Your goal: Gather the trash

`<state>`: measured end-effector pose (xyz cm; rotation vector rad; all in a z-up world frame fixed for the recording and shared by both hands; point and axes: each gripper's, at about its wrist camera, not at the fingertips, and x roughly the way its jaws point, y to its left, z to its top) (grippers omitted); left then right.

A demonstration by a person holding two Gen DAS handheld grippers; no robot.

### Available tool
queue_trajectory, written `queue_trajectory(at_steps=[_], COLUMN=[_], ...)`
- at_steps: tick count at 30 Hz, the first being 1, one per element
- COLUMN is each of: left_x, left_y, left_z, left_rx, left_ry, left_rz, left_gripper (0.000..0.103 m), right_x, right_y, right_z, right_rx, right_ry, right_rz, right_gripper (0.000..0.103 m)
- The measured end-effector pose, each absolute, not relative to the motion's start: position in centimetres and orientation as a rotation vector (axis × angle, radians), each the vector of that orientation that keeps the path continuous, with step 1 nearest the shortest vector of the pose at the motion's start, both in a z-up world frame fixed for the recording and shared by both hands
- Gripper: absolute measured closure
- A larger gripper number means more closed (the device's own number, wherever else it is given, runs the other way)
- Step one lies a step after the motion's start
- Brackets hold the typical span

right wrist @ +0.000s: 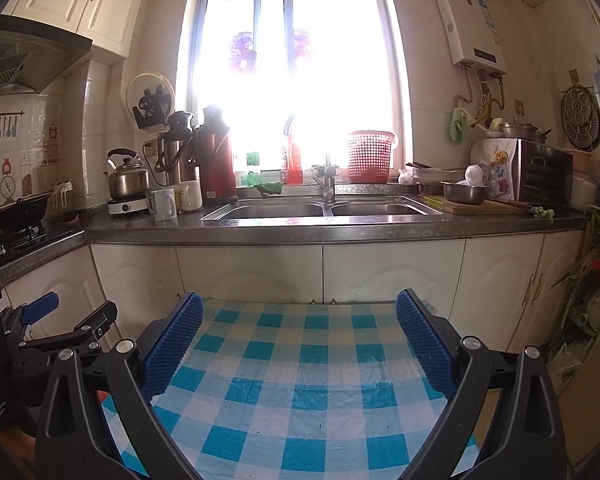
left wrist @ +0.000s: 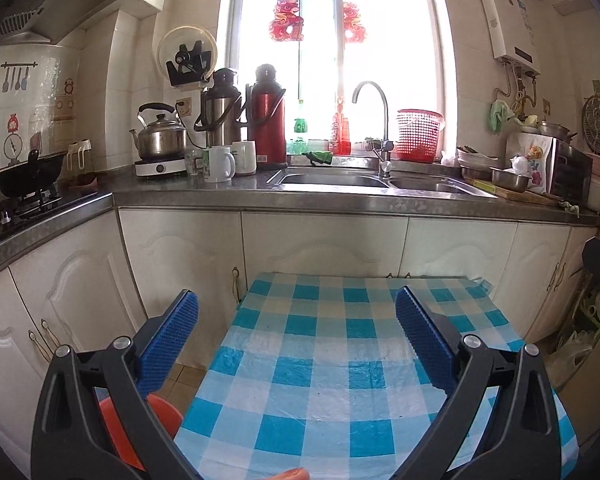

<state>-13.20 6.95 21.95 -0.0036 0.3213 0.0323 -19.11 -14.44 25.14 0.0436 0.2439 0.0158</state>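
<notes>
My left gripper is open, and its blue ribbed pads hang over a table with a blue and white checked cloth. My right gripper is open over the same cloth, with nothing between its fingers. The right wrist view also shows the left gripper from the side, at the table's left edge, jaws apart. An orange-red round object sits low beside the table's left corner, partly hidden behind my left finger. A small green scrap lies on the counter's right end.
The table butts against white cabinets under a steel counter with a double sink. Mugs, flasks, a kettle and a red basket stand on the counter. A cluttered rack with plastic bags is on the right. A fingertip shows at the bottom.
</notes>
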Motion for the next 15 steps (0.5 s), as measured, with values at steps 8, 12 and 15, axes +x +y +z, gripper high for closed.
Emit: queue_trajectory(at_steps=[8,12,15], left_x=[-13.7,-14.0,-14.1], left_y=[5.5,5.0,4.9], left_z=[22.8,23.0,23.1], left_rx=[0.0,0.005,0.003], left_ry=[0.296,0.287,0.281], left_rz=[-0.012,-0.03,-0.039], left_gripper=[0.004,0.004,0.004], right_x=[-20.0,-20.4,-20.8], right_y=[-15.3,-15.6,-15.8], right_z=[25.8,26.0,26.2], right_rx=[0.047,0.047,0.048], right_ry=[0.22,0.21,0.195], right_rz=[-0.022,-0.041,-0.056], right_gripper=[0.007,0.007,0.007])
